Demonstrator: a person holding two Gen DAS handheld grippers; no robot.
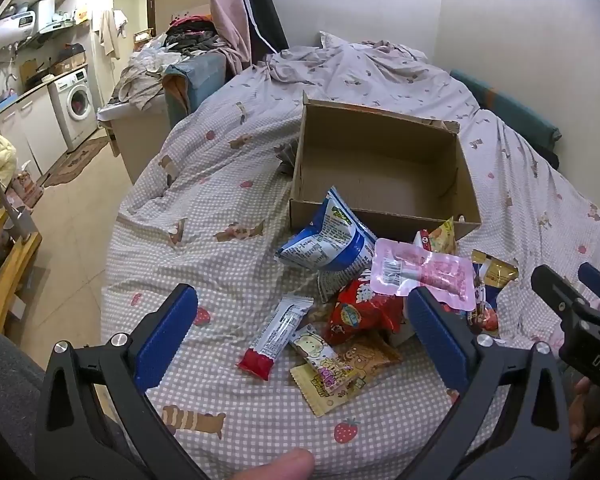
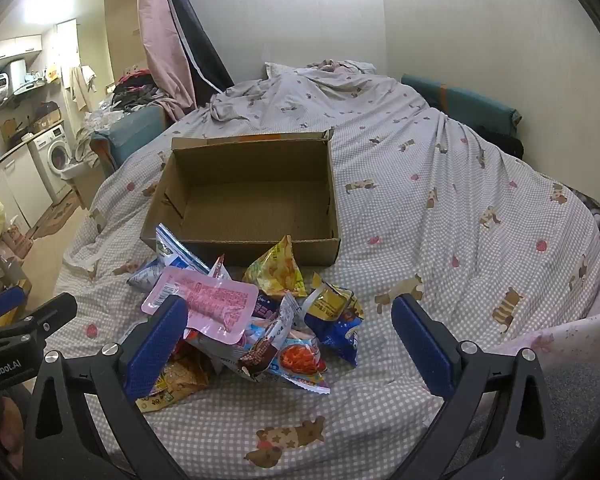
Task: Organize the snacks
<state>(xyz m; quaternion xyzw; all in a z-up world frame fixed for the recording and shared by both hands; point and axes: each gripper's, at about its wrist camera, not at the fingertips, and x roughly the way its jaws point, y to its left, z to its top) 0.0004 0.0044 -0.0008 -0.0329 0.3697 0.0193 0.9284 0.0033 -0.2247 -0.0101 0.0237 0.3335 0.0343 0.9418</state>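
While the cardboard box (image 2: 256,196) is sitting empty, nothing's sorted yet: whole snack pile (image 2: 244,320) is lying on the bed (image 2: 440,208) just in front of it, incl. a pink pack (image 1: 422,270) on top. Left claw (image 1: 302,336) & right claw (image 2: 290,344) are both hanging wide apart, gripping nothing. Bedding's checked w/ rumpled folds; washing machine (image 1: 76,106) is showing at room's far left.

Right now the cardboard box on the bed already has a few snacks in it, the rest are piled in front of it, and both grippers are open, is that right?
Not quite. The cardboard box is empty; the right wrist view shows its bare bottom. All the snacks lie piled on the bed in front of it. The left gripper and right gripper are both open.
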